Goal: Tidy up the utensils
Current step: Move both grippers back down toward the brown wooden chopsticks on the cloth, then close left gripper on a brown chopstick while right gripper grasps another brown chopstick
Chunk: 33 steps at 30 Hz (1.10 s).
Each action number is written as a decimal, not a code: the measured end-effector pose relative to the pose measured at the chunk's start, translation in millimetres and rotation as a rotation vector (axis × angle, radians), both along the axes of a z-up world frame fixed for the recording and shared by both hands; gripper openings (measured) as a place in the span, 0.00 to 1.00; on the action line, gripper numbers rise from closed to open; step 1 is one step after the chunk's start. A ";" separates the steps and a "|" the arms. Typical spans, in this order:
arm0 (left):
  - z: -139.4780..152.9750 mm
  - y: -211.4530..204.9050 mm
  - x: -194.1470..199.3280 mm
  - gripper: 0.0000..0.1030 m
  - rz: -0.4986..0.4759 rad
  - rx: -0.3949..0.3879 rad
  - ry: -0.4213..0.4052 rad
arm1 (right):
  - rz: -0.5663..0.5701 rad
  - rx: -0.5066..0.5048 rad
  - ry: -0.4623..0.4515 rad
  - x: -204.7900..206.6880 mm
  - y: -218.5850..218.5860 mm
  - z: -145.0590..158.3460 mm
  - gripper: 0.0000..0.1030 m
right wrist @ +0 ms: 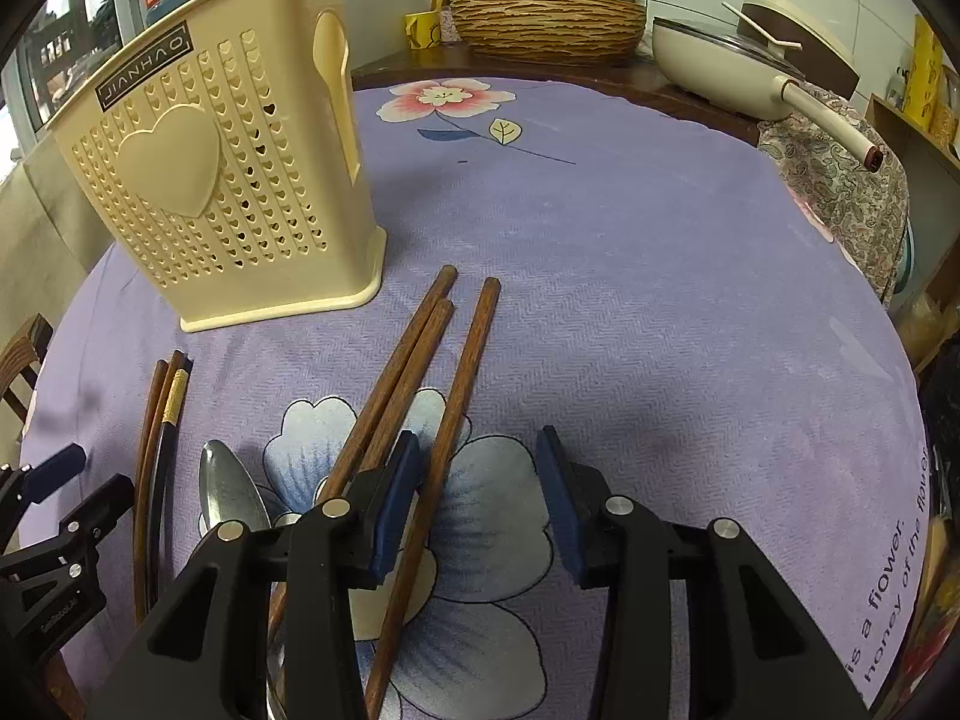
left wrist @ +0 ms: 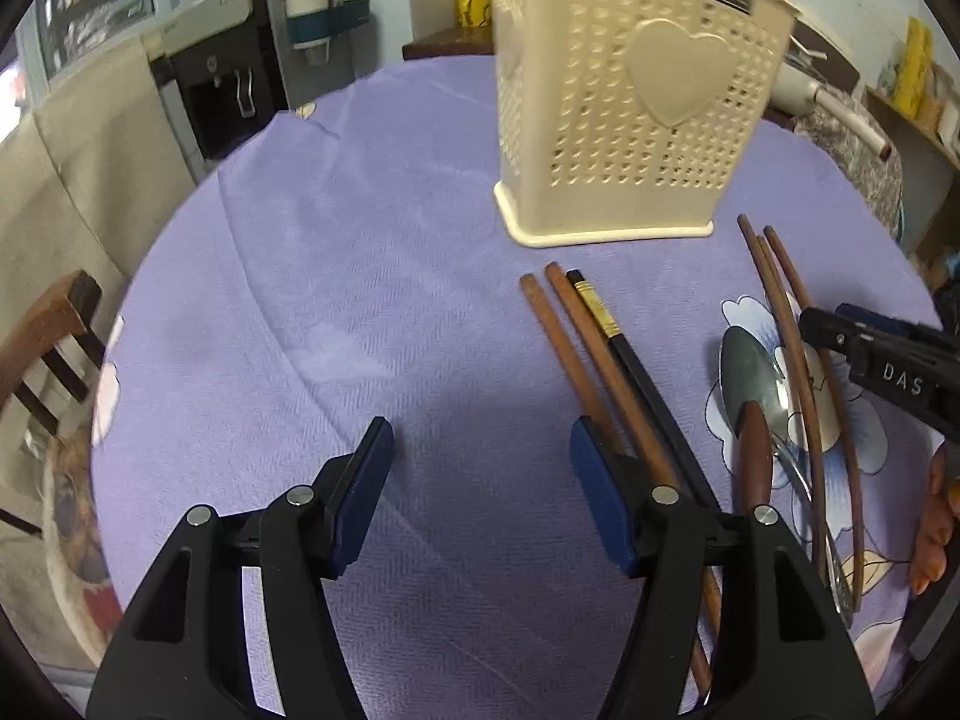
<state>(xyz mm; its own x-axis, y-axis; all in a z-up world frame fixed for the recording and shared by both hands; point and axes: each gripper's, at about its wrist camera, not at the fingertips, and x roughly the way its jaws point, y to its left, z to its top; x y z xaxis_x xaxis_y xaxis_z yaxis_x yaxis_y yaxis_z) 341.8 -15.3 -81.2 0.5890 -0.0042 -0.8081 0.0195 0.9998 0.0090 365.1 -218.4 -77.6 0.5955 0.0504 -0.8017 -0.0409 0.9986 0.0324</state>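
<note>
A cream perforated utensil holder (left wrist: 630, 96) with a heart stands upright on the purple tablecloth; it shows at upper left in the right wrist view (right wrist: 228, 168). Three brown chopsticks (right wrist: 420, 360) lie in front of it, one running between my open right gripper (right wrist: 477, 462) fingers. Two brown chopsticks (left wrist: 576, 348) and a black one with a gold band (left wrist: 600, 312) lie beside my open left gripper (left wrist: 480, 450). A metal spoon (left wrist: 750, 378) lies to their right, and also shows in the right wrist view (right wrist: 231, 495).
A white pan (right wrist: 720, 60) and a woven basket (right wrist: 546, 18) stand at the table's far side. A wooden chair (left wrist: 54, 348) is at the left edge. A water dispenser (left wrist: 222, 78) stands behind the table.
</note>
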 end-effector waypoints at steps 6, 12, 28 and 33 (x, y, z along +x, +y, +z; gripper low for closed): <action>5.5 0.5 3.1 0.60 0.002 -0.085 -0.005 | 0.000 0.001 0.000 1.2 0.0 -0.3 0.40; 0.5 -12.1 12.2 0.60 -0.014 -0.035 -0.007 | 0.001 -0.001 -0.003 0.1 0.2 -0.6 0.40; -0.2 -6.5 31.4 0.39 0.012 0.014 0.005 | -0.024 -0.005 0.015 16.5 -2.1 0.6 0.41; 0.4 -4.0 30.5 0.38 0.030 0.011 0.010 | -0.051 -0.012 0.008 26.6 1.7 0.0 0.40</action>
